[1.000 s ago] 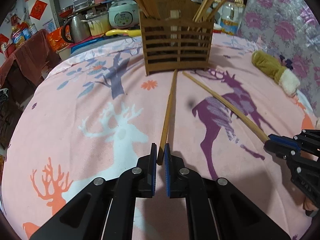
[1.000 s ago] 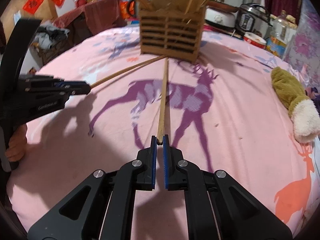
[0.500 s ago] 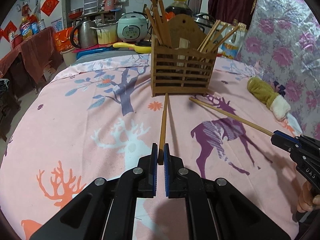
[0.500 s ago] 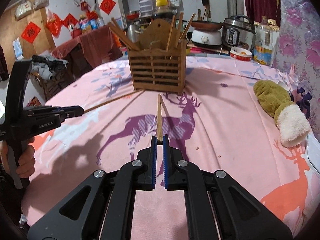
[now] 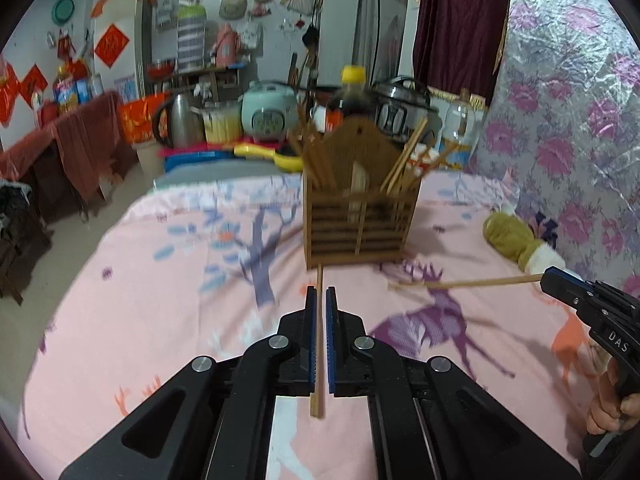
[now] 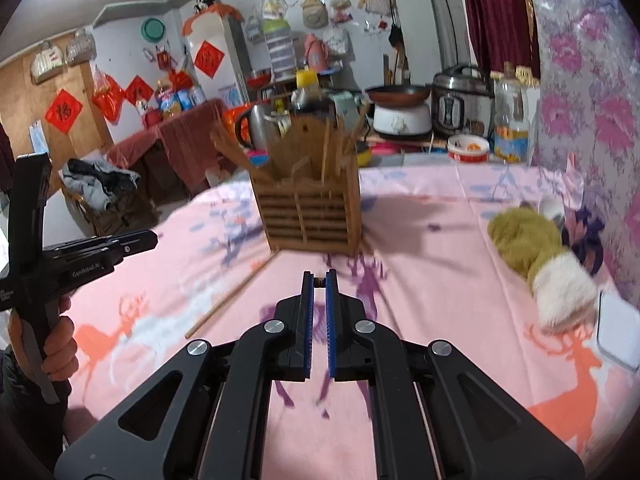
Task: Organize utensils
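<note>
Left gripper (image 5: 319,296): its two blue-padded fingers (image 5: 311,320) are closed on a chopstick; seen from the right wrist view it sits at the left edge (image 6: 150,239), held by a bare hand (image 6: 56,344)
Left chopstick (image 5: 319,344): a thin wooden stick running straight between the pads, its near end sticking out behind them toward the camera, its far end reaching toward the foot of the holder; in the right wrist view it slants over the cloth, lifted at the gripper end (image 6: 232,292)
Right gripper (image 6: 319,278): blue pads (image 6: 307,320) drawn close together, clamped on the end of a second chopstick; in the left wrist view it enters from the right edge (image 5: 546,278)
Right chopstick (image 5: 464,282): held by one end at the fingertips, lying nearly level above the cloth and pointing left toward the holder; from its own camera only the butt end shows between the tips (image 6: 319,279)
Chopstick holder (image 5: 360,216): a slatted wooden box with a peaked back board, standing upright on the tablecloth ahead of both grippers, several chopsticks leaning out of its compartments; also blurred in the right wrist view (image 6: 310,216)
Tablecloth (image 5: 160,300): pink, printed with deer and trees
Plush toy (image 6: 536,252): olive and white, lying on the cloth well to the right of the holder
Background: rice cooker (image 5: 266,114) and kettle (image 5: 180,122) on a counter behind the table
</note>
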Available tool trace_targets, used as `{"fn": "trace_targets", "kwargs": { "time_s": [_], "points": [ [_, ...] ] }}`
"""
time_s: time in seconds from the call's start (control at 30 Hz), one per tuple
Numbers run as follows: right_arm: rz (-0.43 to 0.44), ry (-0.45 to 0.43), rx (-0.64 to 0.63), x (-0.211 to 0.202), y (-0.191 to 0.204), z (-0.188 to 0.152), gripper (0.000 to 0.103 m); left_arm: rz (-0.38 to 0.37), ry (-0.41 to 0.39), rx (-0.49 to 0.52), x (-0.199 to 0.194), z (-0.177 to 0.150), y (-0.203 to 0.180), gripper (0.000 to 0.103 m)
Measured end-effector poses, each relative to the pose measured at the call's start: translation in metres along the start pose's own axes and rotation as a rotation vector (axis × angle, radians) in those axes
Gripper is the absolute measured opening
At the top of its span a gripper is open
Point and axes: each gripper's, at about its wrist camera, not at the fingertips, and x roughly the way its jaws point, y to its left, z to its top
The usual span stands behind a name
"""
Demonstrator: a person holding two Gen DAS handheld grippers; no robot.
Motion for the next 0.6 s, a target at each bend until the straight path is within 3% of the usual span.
{"fn": "trace_targets", "kwargs": {
  "time_s": [0.13,0.23,0.3,0.33,0.6],
  "points": [
    [-0.004,-0.04,-0.02,-0.003,0.009,0.024,0.007,-0.031,-0.011,0.002,-0.005,0.014,-0.008,0.004],
    [0.007,-0.045,-0.01,-0.003,0.008,0.024,0.007,-0.044,0.043,0.032,0.002,-0.002,-0.014,0.008],
    [0.009,-0.039,-0.002,0.0,0.005,0.018,0.007,-0.04,0.097,0.066,0.012,-0.02,-0.017,0.039],
    [0.009,-0.034,0.003,0.001,0.003,0.016,0.007,-0.021,0.13,0.078,0.021,-0.033,-0.018,0.044],
    [0.027,-0.01,0.047,0.006,-0.009,0.009,0.007,0.009,0.318,0.086,0.068,-0.089,-0.001,0.045]
  ]
}}
